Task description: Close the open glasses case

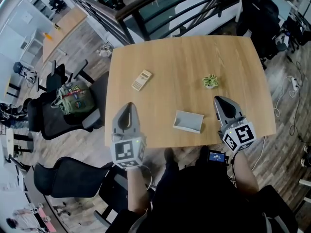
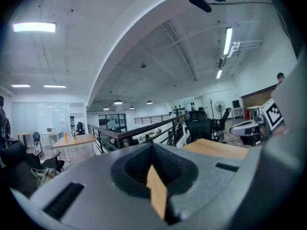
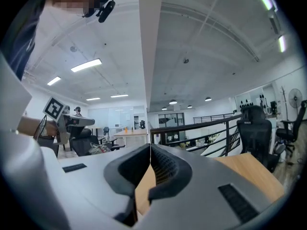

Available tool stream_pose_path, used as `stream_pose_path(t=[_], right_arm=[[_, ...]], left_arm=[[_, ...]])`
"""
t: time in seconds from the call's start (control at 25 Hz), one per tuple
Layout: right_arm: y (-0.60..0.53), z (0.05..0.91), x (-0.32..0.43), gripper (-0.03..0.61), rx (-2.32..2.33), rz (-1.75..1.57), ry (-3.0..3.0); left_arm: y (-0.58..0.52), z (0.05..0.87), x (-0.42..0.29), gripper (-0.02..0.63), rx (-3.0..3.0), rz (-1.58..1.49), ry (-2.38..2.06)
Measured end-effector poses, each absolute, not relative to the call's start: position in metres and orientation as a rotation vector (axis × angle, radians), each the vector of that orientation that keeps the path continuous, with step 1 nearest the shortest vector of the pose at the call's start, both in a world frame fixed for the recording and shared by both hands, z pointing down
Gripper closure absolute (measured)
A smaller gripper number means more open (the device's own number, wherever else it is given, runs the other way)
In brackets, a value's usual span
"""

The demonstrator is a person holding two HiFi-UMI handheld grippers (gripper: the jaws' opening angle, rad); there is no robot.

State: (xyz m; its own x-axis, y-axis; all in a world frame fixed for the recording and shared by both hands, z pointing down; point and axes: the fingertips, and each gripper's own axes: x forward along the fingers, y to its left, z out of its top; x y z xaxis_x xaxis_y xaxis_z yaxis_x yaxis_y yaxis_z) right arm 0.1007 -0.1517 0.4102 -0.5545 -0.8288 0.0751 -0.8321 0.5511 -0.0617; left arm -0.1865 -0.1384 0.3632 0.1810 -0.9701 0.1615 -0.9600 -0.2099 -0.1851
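While open glasses case lies on table near person's edge, left gripper and right gripper flank it, not touching. Both clenched, jaws together, empty. Calculator, small plant farther back.

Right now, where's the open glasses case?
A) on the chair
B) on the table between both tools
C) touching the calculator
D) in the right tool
B: the glasses case lies open on the table near its front edge, between the left tool and the right tool, touched by neither.

Calculator, small plant on wooden table; black chair beside.
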Motion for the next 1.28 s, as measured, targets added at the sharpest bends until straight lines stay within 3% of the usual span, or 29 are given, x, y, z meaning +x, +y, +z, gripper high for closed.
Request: stream_pose_path(t=[0.12, 0.2, 0.64, 1.28], right_arm=[[-0.155, 0.459, 0.092, 0.560, 1.391, 0.259, -2.670], [-0.158, 0.498, 0.087, 0.430, 1.334, 0.341, -2.604], [-0.146, 0.696, 0.074, 0.428, 0.924, 0.514, -2.284], [-0.144, 0.715, 0.082, 0.529, 0.898, 0.397, -2.191]], left_arm=[[-0.135, 0.365, -0.188, 0.615, -2.383, -0.397, 1.946], [-0.134, 0.366, -0.189, 0.615, -2.382, -0.408, 1.945], [-0.121, 0.370, -0.207, 0.615, -2.346, -0.456, 1.987], [-0.115, 0.370, -0.213, 0.615, -2.331, -0.456, 2.015]])
